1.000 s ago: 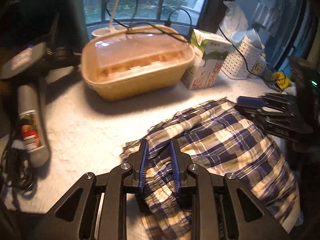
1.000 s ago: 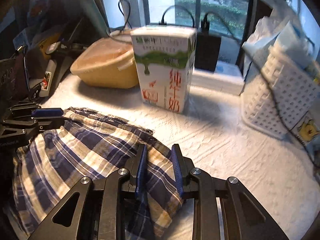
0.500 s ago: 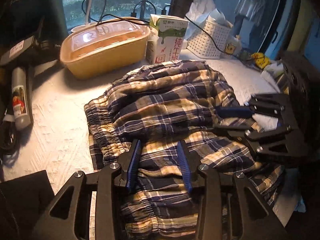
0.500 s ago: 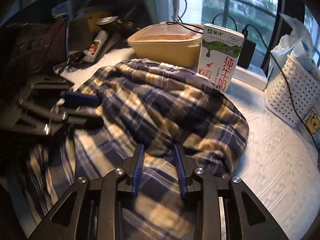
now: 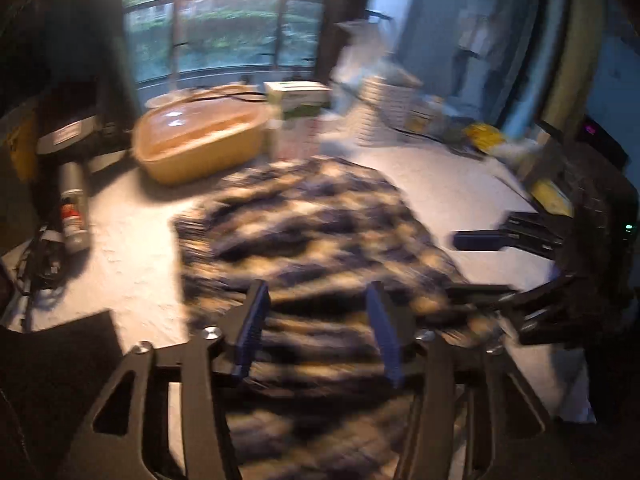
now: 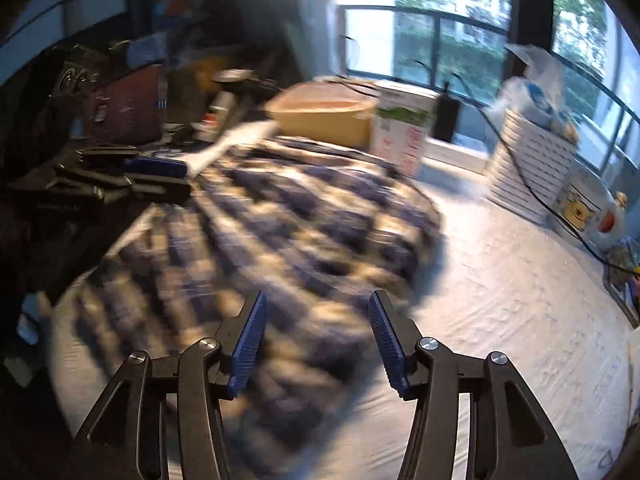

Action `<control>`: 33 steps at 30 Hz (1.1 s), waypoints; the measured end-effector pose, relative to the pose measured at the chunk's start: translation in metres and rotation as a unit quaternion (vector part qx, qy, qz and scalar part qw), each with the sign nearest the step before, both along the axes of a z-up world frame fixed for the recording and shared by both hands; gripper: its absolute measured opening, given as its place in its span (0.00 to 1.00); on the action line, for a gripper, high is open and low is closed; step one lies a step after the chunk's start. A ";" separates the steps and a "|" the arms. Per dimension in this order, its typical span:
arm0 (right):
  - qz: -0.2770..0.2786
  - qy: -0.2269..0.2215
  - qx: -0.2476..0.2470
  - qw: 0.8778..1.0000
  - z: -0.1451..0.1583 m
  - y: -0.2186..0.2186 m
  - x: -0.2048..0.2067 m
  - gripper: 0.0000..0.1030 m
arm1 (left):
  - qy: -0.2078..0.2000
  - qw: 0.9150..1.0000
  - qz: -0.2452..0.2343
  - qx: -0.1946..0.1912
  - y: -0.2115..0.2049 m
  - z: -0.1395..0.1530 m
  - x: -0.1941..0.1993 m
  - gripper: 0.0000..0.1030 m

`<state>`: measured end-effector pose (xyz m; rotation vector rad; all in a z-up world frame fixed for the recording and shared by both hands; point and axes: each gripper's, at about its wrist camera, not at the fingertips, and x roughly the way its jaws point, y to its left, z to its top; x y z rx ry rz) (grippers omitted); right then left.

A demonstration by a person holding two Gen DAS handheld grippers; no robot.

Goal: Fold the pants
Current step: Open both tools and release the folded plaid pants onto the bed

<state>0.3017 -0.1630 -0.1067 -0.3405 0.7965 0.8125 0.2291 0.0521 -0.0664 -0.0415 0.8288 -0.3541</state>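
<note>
The blue, navy and cream plaid pants (image 5: 316, 236) lie folded in a heap on the white textured table, blurred by motion; they also show in the right wrist view (image 6: 280, 232). My left gripper (image 5: 318, 322) is open and empty, raised over the near edge of the pants. My right gripper (image 6: 318, 332) is open and empty over the pants' right near edge. The right gripper shows at the right in the left wrist view (image 5: 492, 240). The left gripper shows at the left in the right wrist view (image 6: 156, 172).
A tan lidded tub (image 5: 200, 144) and a green-white milk carton (image 6: 404, 124) stand behind the pants. A white perforated basket (image 6: 532, 168) with a cable stands at the back right. A spray can (image 5: 72, 208) and cords lie at the left.
Both grippers have opened wide, let go of the pants and pulled back and up. The pants now lie loose on the table.
</note>
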 end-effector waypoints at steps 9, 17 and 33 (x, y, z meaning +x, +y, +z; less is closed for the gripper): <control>-0.009 0.018 -0.057 0.998 -0.039 0.006 -0.030 0.54 | 0.068 0.997 0.018 0.035 -0.014 -0.047 -0.010 0.51; -0.030 0.033 -0.047 0.998 -0.041 -0.019 -0.043 0.54 | 0.070 0.996 0.021 0.044 -0.014 -0.051 -0.029 0.51; -0.098 0.026 0.009 0.995 0.003 -0.063 0.001 0.60 | 0.033 0.995 0.087 0.039 0.063 -0.005 0.029 0.52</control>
